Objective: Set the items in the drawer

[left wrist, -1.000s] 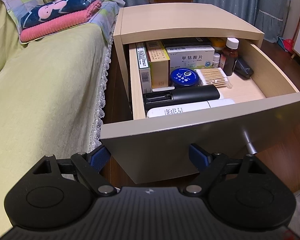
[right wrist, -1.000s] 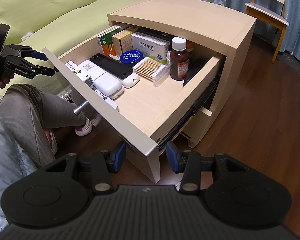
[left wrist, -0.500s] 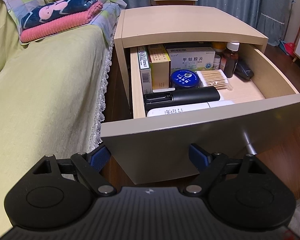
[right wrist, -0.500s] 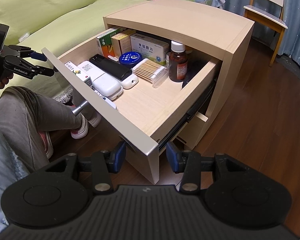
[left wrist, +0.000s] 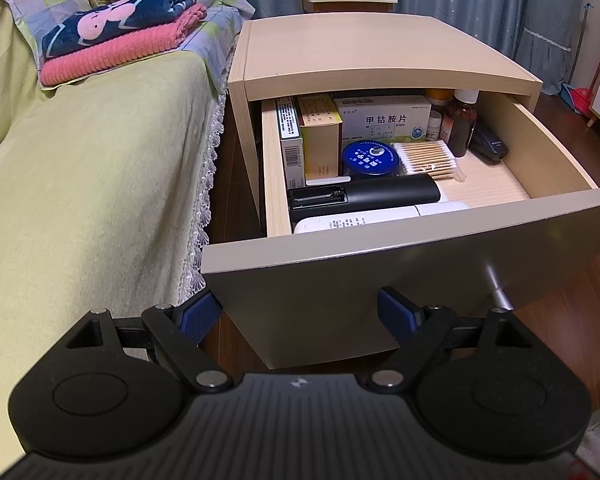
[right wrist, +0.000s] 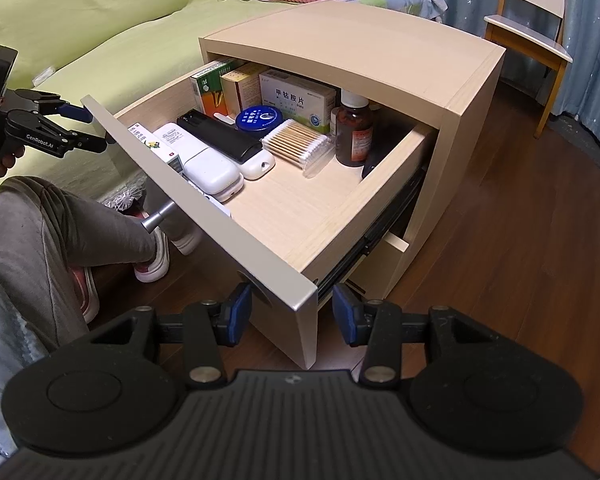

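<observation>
The drawer [left wrist: 380, 280] has slid a little way back into the nightstand [left wrist: 360, 52], so the curved top now reaches further over the back row of things. The white cap of the brown bottle [left wrist: 460, 124], clear of the top a second ago, is now tucked under its front edge, and the tops of the medicine boxes [left wrist: 380, 120] sit closer beneath it. The left gripper [left wrist: 300, 312] and the right gripper [right wrist: 286, 312] have both travelled forward with the drawer front, staying just as near to it as before.
</observation>
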`<state>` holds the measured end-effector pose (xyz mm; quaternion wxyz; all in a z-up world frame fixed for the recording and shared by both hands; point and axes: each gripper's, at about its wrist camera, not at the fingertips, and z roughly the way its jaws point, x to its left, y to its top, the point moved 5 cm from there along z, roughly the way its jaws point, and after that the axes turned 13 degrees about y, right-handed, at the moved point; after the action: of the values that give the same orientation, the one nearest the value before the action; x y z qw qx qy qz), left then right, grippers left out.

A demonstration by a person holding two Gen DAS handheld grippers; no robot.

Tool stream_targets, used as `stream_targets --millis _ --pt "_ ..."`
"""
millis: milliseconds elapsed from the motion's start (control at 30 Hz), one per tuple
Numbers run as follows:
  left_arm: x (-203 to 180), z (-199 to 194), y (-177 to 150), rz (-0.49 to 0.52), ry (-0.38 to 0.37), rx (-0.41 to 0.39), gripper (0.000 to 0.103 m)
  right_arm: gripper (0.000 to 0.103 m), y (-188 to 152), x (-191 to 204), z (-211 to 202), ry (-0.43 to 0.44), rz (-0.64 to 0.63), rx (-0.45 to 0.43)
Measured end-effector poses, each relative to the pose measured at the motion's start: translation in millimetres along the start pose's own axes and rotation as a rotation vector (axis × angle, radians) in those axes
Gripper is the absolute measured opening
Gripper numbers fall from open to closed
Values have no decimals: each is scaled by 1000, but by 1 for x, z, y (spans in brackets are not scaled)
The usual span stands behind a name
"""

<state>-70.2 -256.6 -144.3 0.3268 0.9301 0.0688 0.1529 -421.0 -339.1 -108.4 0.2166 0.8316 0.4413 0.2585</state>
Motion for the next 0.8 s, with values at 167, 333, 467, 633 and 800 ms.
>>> stream_targets --millis 167,333,467,633,800 --pt "-1 1 0 -1 1 0 86 40 0 1 0 -5 -2 -5" --pt "-1 1 0 -2 1 -2 86 40 -1 3 0 -10 -5 -8" --pt "0 2 -1 -1 -1 -2 86 40 -1 4 0 -12 -9 -8" --pt "1 2 0 -1 -6 -3 86 40 -2 5 0 -15 -12 -10" --pt "1 2 0 2 -7 -5 85 40 -2 5 0 -19 -15 -11"
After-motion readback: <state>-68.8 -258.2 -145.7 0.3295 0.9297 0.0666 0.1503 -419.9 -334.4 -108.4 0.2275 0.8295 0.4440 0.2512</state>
